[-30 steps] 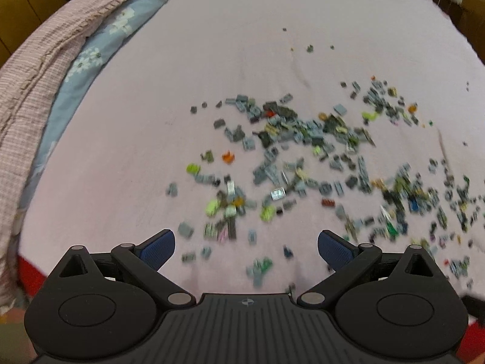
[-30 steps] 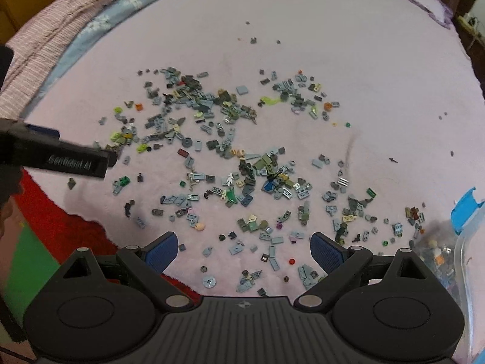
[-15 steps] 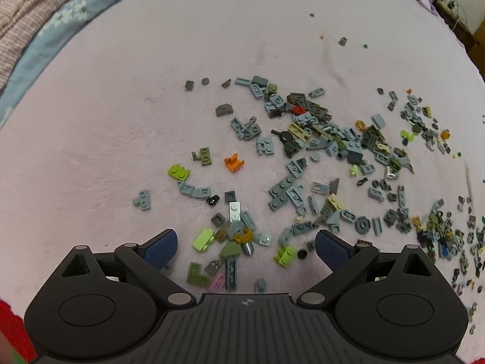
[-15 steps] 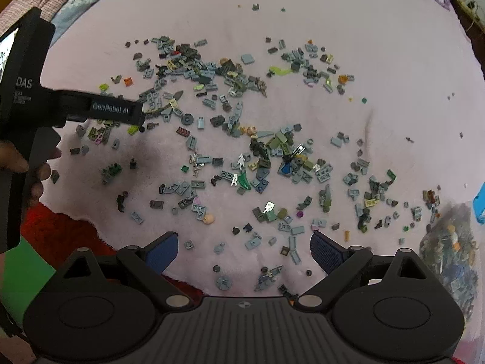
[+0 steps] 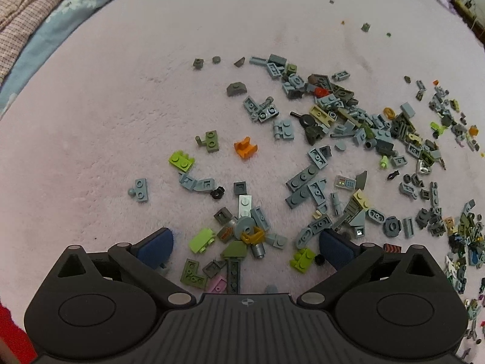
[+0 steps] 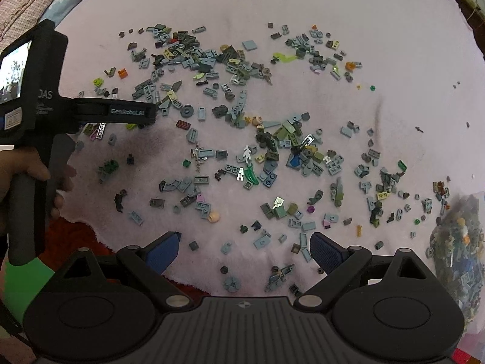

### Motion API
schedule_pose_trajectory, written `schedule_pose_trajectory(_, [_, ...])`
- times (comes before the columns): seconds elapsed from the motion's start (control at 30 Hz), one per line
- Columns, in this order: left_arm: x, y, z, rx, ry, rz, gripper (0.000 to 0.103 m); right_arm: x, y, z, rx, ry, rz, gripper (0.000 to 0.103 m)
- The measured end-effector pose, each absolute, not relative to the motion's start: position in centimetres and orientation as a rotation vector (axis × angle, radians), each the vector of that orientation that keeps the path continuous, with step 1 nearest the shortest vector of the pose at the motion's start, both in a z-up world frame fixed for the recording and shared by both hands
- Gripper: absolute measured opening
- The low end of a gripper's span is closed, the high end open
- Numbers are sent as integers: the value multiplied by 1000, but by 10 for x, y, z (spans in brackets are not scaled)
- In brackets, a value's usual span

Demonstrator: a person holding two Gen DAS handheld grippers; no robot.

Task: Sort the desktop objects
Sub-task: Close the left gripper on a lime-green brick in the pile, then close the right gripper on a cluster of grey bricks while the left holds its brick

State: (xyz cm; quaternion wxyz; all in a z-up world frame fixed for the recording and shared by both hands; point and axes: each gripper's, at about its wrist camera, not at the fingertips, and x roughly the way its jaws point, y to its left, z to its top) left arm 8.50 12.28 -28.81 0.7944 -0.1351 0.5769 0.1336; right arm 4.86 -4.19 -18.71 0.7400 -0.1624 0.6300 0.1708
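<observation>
Several small building-toy pieces, mostly grey, with green, orange and blue ones, lie scattered on a pink plush blanket (image 5: 121, 106). My left gripper (image 5: 246, 244) is open and empty, low over a small cluster with a round grey piece (image 5: 246, 227), a lime plate (image 5: 200, 240) and an olive wedge (image 5: 235, 250). An orange clip (image 5: 245, 148) lies further ahead. My right gripper (image 6: 244, 250) is open and empty above the blanket's near edge. The left gripper's body (image 6: 115, 110) shows at the left of the right wrist view.
A clear plastic container (image 6: 457, 251) holding sorted pieces stands at the right edge of the right wrist view. A blue floral sheet (image 5: 45, 30) and a pink checked cover (image 5: 24, 0) lie at the far left. A red surface (image 6: 78, 239) shows below the blanket's edge.
My left gripper has moved forward and down toward the left cluster of pieces, which now look larger. My right gripper has moved slightly forward. Both stay open.
</observation>
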Motion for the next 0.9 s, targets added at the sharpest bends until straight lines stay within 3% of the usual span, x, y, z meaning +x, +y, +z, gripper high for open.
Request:
schedule_pose_trajectory(0.17, [87, 127, -282, -343, 1244, 303, 96, 49, -43, -188, -353, 1387, 370, 95])
schedule_pose_trajectory(0.33, [77, 116, -273, -268, 1198, 296, 67, 48, -44, -191, -352, 1393, 371, 95])
schedule_pose_trajectory(0.4, [76, 113, -269, -255, 1186, 287, 47, 48, -44, -192, -352, 1396, 374, 95])
schedule_pose_trajectory(0.6, [80, 106, -268, -251, 1185, 262, 21, 50, -42, -193, -358, 1388, 384, 95])
schedule_pose_trajectory(0.9, [84, 119, -252, -250, 1179, 228, 17, 65, -33, -197, -377, 1316, 412, 93])
